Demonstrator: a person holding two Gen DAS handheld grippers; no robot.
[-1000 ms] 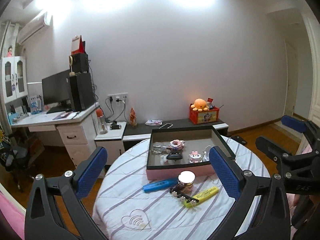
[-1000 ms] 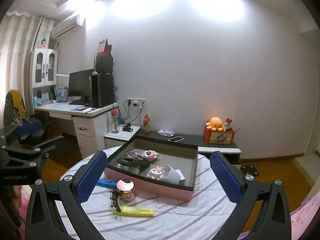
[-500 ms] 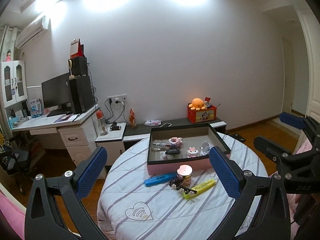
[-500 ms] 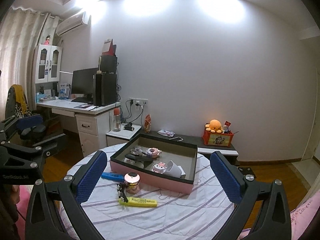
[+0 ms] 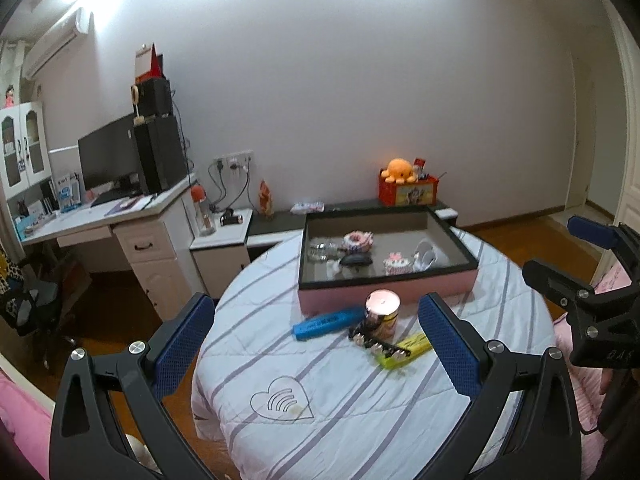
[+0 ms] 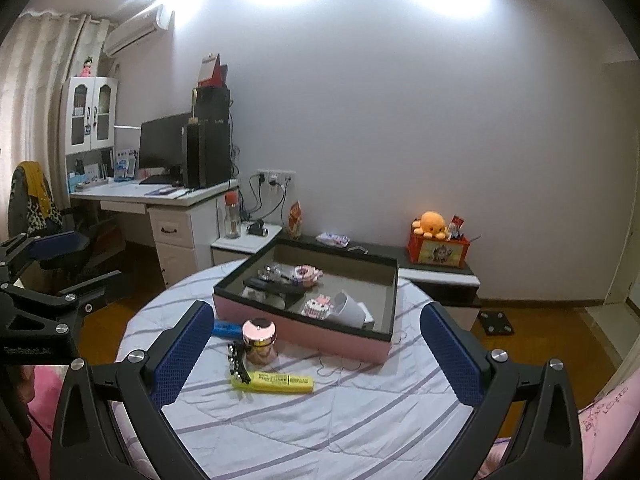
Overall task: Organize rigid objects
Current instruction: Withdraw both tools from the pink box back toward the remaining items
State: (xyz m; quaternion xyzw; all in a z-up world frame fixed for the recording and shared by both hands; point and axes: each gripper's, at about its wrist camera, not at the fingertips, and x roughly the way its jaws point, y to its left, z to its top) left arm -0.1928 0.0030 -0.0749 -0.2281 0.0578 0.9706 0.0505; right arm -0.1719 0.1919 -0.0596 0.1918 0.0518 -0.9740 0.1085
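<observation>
Both tongs (image 5: 316,344) (image 6: 316,350) gape empty above the bench (image 5: 320,420); a square, centred approach suits the jar (image 6: 260,340) before lifting it into the tray (image 6: 384,320).

Dim indoor light, heavy fisheye on both wrist views.
Ceiling lamps blow out patches high on the wall (image 6: 400,80); black vignette in corners, edges bowed, soft shadows on the worktop (image 5: 340,380), centre reasonably sharp.
</observation>
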